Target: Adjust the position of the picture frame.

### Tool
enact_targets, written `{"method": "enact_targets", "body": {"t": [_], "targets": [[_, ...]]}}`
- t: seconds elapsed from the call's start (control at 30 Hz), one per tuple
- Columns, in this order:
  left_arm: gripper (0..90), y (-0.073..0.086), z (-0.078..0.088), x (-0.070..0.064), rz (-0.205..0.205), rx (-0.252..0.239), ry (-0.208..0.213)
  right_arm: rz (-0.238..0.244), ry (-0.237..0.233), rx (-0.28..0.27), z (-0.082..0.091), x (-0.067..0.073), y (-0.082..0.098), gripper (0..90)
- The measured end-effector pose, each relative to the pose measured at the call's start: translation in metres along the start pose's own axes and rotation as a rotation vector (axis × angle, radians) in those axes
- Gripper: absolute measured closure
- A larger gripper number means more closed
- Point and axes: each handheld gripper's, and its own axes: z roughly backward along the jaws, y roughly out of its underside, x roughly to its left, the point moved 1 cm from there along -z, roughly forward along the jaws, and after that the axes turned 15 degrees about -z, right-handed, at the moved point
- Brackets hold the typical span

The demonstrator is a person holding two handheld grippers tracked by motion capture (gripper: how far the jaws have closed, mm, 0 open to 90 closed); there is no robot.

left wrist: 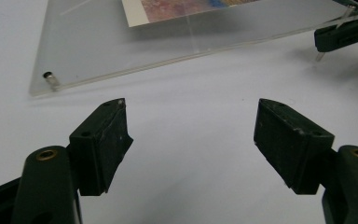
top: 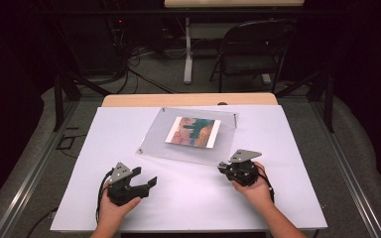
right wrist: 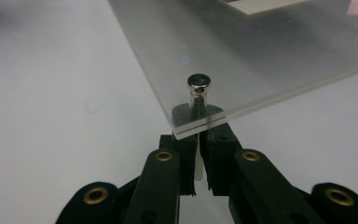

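Observation:
A clear acrylic frame [top: 156, 144] holding a colourful picture [top: 193, 131] lies on the white table top, raised on small metal pins at its corners. My right gripper [top: 222, 168] is at the frame's near right corner. In the right gripper view its jaws [right wrist: 199, 135] are shut on the shaft of the corner pin [right wrist: 198, 84], just under the acrylic frame [right wrist: 261, 56]. My left gripper [top: 146, 177] rests on the table in front of the frame's near left corner, apart from it. In its own view my left gripper [left wrist: 191, 135] stands open with nothing between its fingers.
The left gripper view shows the frame's near left pin [left wrist: 50, 79] and, far right, the right gripper [left wrist: 340, 37]. Beyond the table stand a folding chair [top: 253, 49] and a white table leg [top: 188, 54], with cables on the floor.

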Motion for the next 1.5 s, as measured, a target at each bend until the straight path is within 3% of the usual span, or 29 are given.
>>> {"method": "enact_targets", "body": {"t": [0.03,0.1,0.3,0.37,0.5,0.63,0.8,1.0,1.07,1.17,1.33,1.5], "targets": [[26.2,0.0,0.0,0.0,0.002,0.001,-0.001,0.018,-0.023,0.014,-0.002,0.012,0.0,84.8],[26.1,0.0,0.0,0.0,0.002,0.003,-0.003,0.02,-0.033,0.02,-0.003,0.016,0.0,84.8],[27.2,0.0,0.0,0.0,0.001,0.005,-0.003,0.016,-0.113,0.036,-0.016,0.053,0.001,84.7],[27.2,0.0,0.001,-0.001,0.003,0.004,-0.003,0.011,-0.121,0.038,-0.017,0.057,0.001,84.7],[27.8,0.0,0.002,-0.003,-0.003,0.013,-0.004,0.006,-0.167,0.037,-0.026,0.078,-0.002,84.7],[29.0,0.002,0.005,-0.004,-0.003,0.019,-0.009,0.03,-0.214,0.059,-0.041,0.101,-0.004,84.7],[29.9,0.005,0.012,-0.006,0.026,0.024,-0.02,0.058,-0.242,0.079,-0.054,0.115,-0.003,84.6],[32.9,0.008,0.019,-0.013,0.043,0.023,-0.016,0.034,-0.273,0.08,-0.057,0.113,-0.002,82.7],[33.5,0.007,0.021,-0.018,0.052,0.018,-0.008,0.037,-0.278,0.085,-0.054,0.11,-0.002,76.7],[33.6,0.008,0.02,-0.027,0.058,0.023,0.021,0.045,-0.262,0.087,-0.044,0.105,-0.002,71.6],[33.7,0.006,0.017,-0.043,0.023,0.038,0.046,0.044,-0.236,0.075,-0.026,0.092,0.005,61.1],[35.9,0.004,0.012,-0.049,0.003,0.04,0.064,0.053,-0.197,0.046,-0.012,0.08,0.008,54.2]]}}
